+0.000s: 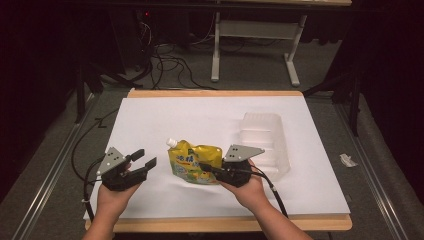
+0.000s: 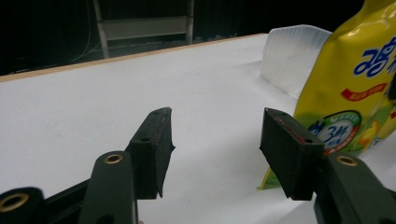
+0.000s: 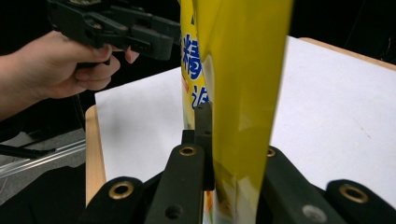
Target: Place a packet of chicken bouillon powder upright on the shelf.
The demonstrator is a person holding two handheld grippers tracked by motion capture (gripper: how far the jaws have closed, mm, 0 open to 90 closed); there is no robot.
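So the right gripper (image 1: 210, 169) is clamped on the edge of the yellow pouch (image 1: 194, 162), holding it upright on the white sheet (image 1: 210, 120). The right gripper view shows the pinch up close: pouch (image 3: 238, 93) squeezed edge-on between the two black jaws, with the left hand (image 3: 60, 65) and its gripper farther off. The left gripper (image 1: 142, 161) has its jaws apart with nothing between them, just beside the pouch; its own view shows the printed front (image 2: 355, 88) with blue lettering. From above, a white spout tops the pouch, and a clear plastic tray (image 1: 265, 142) sits behind it. The sheet covers a wooden table (image 1: 215, 93). Dark room, grey floor, cables (image 1: 165, 65) and a white desk frame (image 1: 255, 30) at the back.
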